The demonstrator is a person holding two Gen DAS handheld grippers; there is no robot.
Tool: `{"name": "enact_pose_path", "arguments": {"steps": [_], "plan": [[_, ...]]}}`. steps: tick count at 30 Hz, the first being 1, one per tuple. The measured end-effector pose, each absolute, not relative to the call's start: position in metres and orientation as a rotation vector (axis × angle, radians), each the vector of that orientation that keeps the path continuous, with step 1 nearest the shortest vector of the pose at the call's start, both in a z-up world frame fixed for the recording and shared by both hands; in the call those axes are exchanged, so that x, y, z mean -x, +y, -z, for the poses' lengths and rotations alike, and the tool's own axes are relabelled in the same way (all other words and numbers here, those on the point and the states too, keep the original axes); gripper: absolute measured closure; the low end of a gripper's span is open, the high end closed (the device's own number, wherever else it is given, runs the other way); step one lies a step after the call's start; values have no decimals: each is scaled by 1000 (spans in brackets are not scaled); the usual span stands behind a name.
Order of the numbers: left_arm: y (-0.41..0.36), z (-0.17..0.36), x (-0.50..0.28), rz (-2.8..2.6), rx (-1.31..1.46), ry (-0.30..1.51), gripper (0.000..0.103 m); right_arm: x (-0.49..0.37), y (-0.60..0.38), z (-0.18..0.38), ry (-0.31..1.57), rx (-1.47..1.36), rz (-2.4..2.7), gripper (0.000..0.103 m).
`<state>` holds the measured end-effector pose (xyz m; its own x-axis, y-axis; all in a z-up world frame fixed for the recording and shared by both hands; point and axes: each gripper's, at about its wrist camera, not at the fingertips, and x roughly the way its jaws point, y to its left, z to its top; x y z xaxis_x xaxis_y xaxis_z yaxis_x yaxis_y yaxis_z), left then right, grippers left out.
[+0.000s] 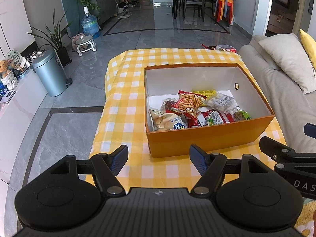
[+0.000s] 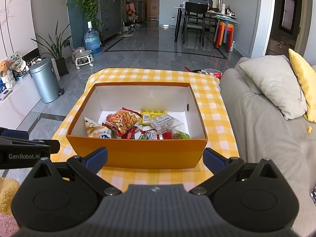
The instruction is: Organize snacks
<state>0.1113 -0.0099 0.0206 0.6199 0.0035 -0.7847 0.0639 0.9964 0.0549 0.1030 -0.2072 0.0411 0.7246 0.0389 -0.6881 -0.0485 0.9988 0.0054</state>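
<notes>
Left wrist: left gripper (image 1: 158, 159) fingers spread, empty, before orange box (image 1: 207, 138) on checkered worktop (image 1: 126, 90); snack packets (image 1: 189, 108) inside. Right gripper (image 2: 155, 158) fingers spread, empty.

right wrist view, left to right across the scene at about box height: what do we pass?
Grey pedal bin → orange box holding the snack packets → bare yellow checked tablecloth → grey sofa → grey cushion → yellow cushion.
</notes>
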Motion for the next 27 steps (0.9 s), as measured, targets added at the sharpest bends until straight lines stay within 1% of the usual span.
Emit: {"name": "enact_pose_path", "arguments": {"steps": [27], "plan": [[-7,-23,-108,32,-100,887,20,-103,-206,-37,770,15,-49,4]]}}
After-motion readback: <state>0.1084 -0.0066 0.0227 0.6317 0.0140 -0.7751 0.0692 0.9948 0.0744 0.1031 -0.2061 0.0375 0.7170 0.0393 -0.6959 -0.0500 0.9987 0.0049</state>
